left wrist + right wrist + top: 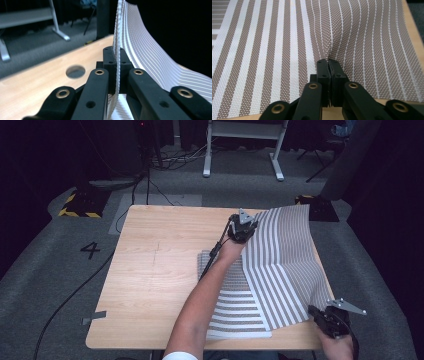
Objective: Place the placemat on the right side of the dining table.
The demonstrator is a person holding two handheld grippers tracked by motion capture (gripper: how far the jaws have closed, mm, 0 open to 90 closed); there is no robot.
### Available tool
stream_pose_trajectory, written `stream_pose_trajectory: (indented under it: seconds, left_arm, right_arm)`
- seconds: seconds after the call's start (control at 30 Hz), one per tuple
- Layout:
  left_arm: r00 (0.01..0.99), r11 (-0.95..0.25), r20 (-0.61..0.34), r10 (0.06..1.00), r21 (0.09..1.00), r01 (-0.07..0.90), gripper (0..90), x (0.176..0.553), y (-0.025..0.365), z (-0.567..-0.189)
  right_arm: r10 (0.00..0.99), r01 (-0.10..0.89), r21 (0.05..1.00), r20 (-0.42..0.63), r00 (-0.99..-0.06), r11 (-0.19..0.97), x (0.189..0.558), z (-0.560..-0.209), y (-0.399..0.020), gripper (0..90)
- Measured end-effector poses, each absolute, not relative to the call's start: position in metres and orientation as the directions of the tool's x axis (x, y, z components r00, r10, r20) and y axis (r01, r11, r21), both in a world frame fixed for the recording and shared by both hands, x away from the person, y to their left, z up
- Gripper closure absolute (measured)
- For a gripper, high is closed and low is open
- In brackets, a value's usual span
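Observation:
A brown mat with white stripes [285,260] covers the right half of the wooden table [160,270]. Its upper layer is lifted and bowed over a flat lower layer [235,312]. At the far middle, my left gripper [251,227] has the mat's raised edge [130,37] standing between its jaws [117,53]. The pads sit slightly apart from the mat, so the gripper is open. At the near right corner, my right gripper [313,312] is shut on the mat [287,50]. The weave puckers at its tips [328,62]. The person's left forearm lies across the lower layer.
A round hole [75,71] is cut in the tabletop beside the left gripper. Grey tape [95,317] hangs off the near left table edge. A white desk frame [242,150], cables and a yellow-black striped base [80,206] stand on the carpet beyond.

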State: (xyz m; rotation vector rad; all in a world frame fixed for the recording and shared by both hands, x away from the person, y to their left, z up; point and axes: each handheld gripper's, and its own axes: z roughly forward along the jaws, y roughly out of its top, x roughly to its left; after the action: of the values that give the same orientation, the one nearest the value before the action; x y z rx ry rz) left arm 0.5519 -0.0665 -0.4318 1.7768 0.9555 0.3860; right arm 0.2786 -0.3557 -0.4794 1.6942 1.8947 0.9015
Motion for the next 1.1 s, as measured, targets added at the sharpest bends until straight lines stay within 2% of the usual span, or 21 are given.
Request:
stream_pose_trajectory:
  seconds: [0.03,0.07,0.1,0.17,0.23,0.33,0.6,0.63,0.83,1.0,1.1]
  left_arm:
    - [0.581,-0.129,-0.201,0.788,0.870,0.476,48.3,0.555,-0.065,-0.436]
    - [0.554,-0.100,-0.237,0.798,0.854,0.510,34.7,0.557,-0.063,-0.440]
    - [0.531,-0.097,-0.246,0.811,0.838,0.537,24.9,0.559,-0.060,-0.443]
    - [0.522,-0.118,-0.245,0.817,0.816,0.567,14.5,0.559,-0.055,-0.447]
    - [0.545,-0.152,-0.224,0.808,0.815,0.559,15.3,0.553,-0.052,-0.447]
    - [0.579,-0.208,-0.171,0.797,0.823,0.529,14.9,0.541,-0.053,-0.446]
    - [0.645,-0.265,-0.104,0.757,0.853,0.449,7.5,0.515,-0.047,-0.435]
    - [0.657,-0.275,-0.096,0.748,0.856,0.439,6.9,0.512,-0.044,-0.434]
    - [0.687,-0.301,-0.062,0.724,0.867,0.396,3.2,0.491,-0.032,-0.430]
    - [0.709,-0.311,-0.035,0.704,0.883,0.352,3.0,0.476,-0.026,-0.428]
    - [0.716,-0.311,-0.023,0.698,0.891,0.331,2.9,0.470,-0.024,-0.425]
  right_arm:
    - [0.982,0.696,0.717,0.103,-0.155,0.035,0.274,-0.480,-0.355,84.2]
    - [0.982,0.697,0.716,0.116,-0.150,0.021,0.271,-0.479,-0.355,75.3]
    - [0.978,0.699,0.715,0.139,-0.157,0.011,0.269,-0.478,-0.357,65.8]
    - [0.970,0.698,0.716,0.161,-0.185,0.014,0.266,-0.474,-0.356,57.6]
    - [0.969,0.679,0.733,0.143,-0.203,0.034,0.267,-0.471,-0.354,42.1]
    - [0.970,0.665,0.745,0.127,-0.209,0.046,0.279,-0.472,-0.359,28.4]
    - [0.962,0.646,0.748,0.038,-0.270,0.152,0.333,-0.475,-0.362,17.9]
    - [0.954,0.653,0.738,0.042,-0.297,0.171,0.341,-0.474,-0.361,14.1]
    - [0.920,0.667,0.701,0.043,-0.390,0.250,0.380,-0.475,-0.347,9.8]
    - [0.897,0.627,0.704,-0.032,-0.442,0.334,0.401,-0.480,-0.337,12.5]
    - [0.898,0.656,0.663,-0.057,-0.436,0.360,0.409,-0.487,-0.335,14.6]
